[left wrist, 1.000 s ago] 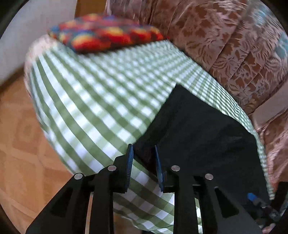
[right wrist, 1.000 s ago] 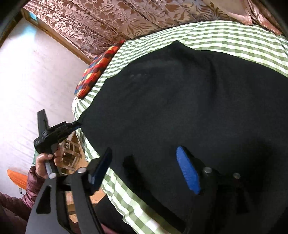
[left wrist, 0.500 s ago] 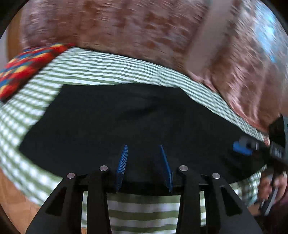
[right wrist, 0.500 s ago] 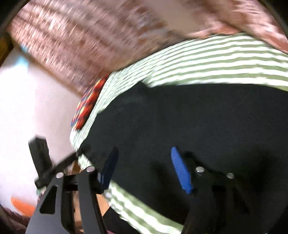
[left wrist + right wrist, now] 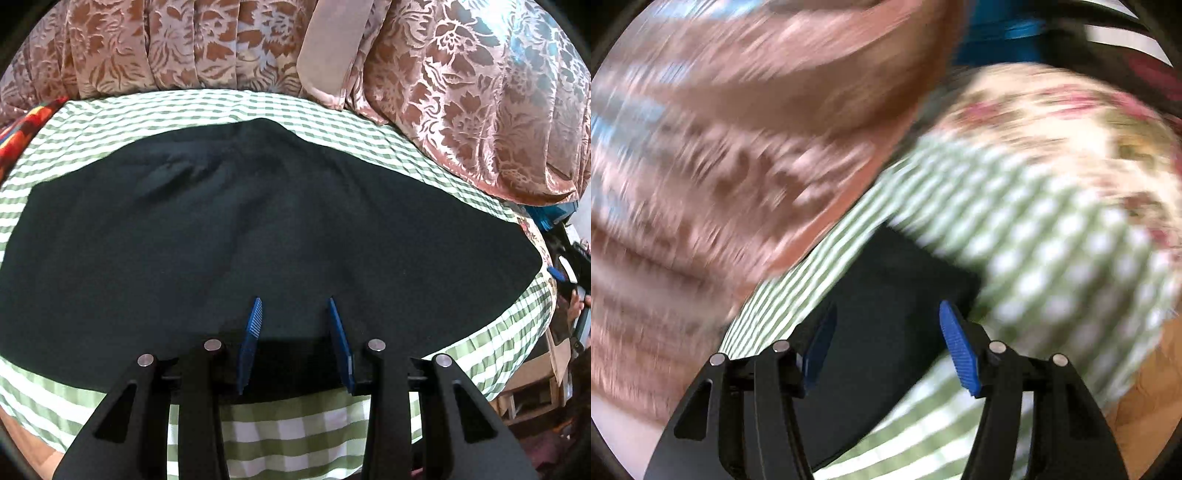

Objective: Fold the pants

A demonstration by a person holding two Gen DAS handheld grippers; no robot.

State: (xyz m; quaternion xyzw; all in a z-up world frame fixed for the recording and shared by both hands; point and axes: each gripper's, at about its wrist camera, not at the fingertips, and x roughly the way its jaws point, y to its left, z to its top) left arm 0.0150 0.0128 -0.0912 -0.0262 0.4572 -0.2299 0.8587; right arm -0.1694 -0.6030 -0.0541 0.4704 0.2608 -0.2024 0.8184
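Black pants [image 5: 266, 229] flat on green-checked cloth [image 5: 295, 435]. Left gripper [image 5: 295, 332] jaws spread, holding nothing; right gripper [image 5: 886, 343] jaws spread wide over a pants corner, view blurred.

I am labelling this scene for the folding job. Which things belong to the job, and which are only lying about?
Job: black pants, left gripper, right gripper, both open.

Lying about: green checked cover, colourful cushion, floral brown drape, flowered pillow.

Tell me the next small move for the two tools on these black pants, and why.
Probably lower the right tool onto the corner of the black pants and close. Both tools are open and empty, the pants lie flat on the checked cloth, and the left tool already hovers at the near edge.
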